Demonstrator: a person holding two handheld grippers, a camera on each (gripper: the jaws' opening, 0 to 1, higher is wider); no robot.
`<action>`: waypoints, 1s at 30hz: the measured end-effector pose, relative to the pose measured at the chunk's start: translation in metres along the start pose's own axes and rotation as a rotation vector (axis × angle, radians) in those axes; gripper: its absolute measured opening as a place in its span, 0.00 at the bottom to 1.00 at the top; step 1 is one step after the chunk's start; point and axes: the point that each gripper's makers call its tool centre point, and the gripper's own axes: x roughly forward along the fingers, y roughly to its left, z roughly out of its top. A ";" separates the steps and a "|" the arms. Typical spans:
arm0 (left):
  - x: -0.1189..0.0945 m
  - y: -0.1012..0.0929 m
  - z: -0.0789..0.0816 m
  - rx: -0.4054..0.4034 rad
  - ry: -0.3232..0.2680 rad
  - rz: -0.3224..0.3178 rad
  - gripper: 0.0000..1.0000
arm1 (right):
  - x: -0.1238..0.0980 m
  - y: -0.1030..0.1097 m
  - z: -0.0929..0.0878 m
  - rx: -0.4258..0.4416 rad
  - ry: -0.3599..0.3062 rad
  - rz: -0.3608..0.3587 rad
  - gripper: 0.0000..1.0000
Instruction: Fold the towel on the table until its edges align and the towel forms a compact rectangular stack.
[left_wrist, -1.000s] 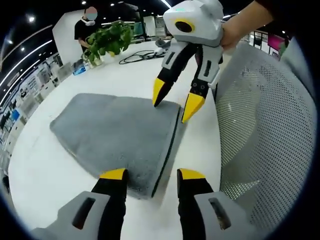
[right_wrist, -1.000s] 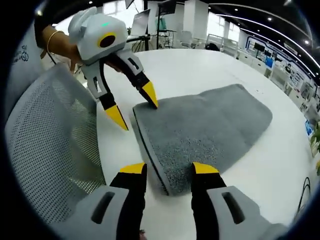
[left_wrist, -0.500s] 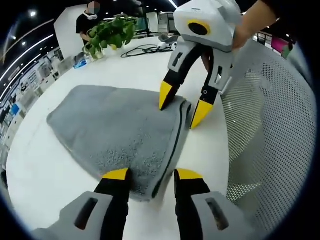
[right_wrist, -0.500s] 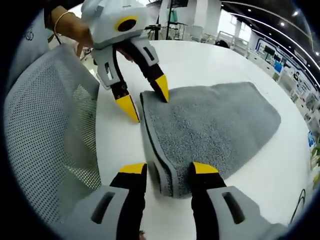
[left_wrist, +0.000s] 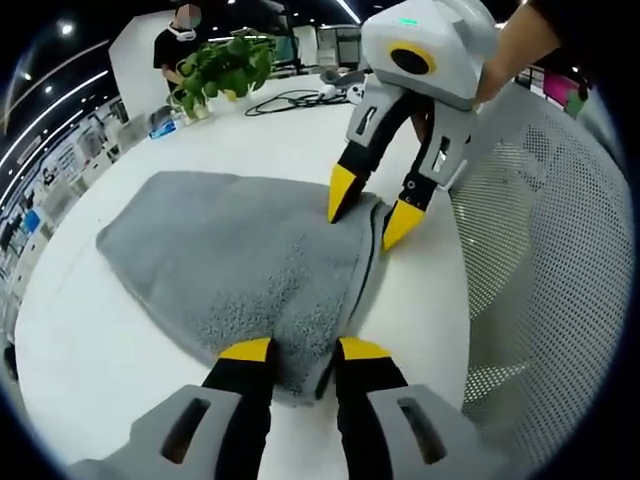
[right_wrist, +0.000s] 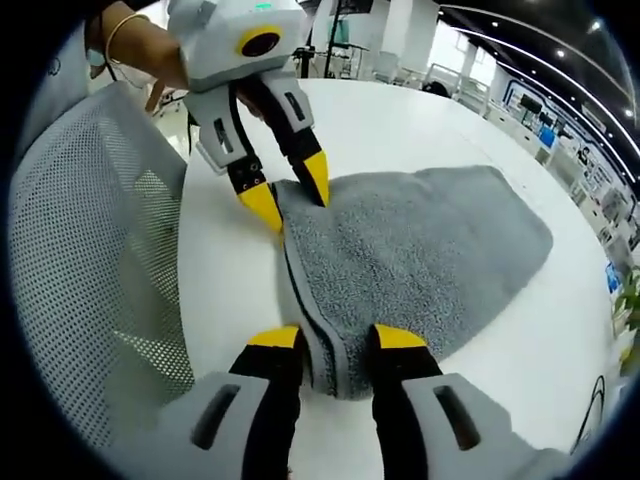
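Here we see the gray towel in the middle of the white table. Our left gripper and right gripper each pinch its folded edge. We can read no writing.

1. The towel is made of grey cloth with a rough, nubby pile, matt throughout; a darker seam is seen along its folded edge.
2. The table is topped with a smooth white surface of faint sheen.
3. The left claw and right claw are built of matt black plastic, with smooth yellow tips and pale grey housings.
4. The chair back is covered in perforated white mesh.
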 end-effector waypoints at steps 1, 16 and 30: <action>0.000 0.000 0.000 0.006 0.003 0.007 0.22 | 0.001 -0.001 0.000 -0.005 0.004 -0.004 0.23; 0.006 0.002 -0.003 0.059 0.057 0.019 0.11 | 0.006 -0.003 -0.001 -0.119 0.066 -0.032 0.08; -0.003 -0.027 -0.008 0.035 0.078 0.014 0.11 | -0.006 0.022 -0.003 -0.049 0.047 0.046 0.07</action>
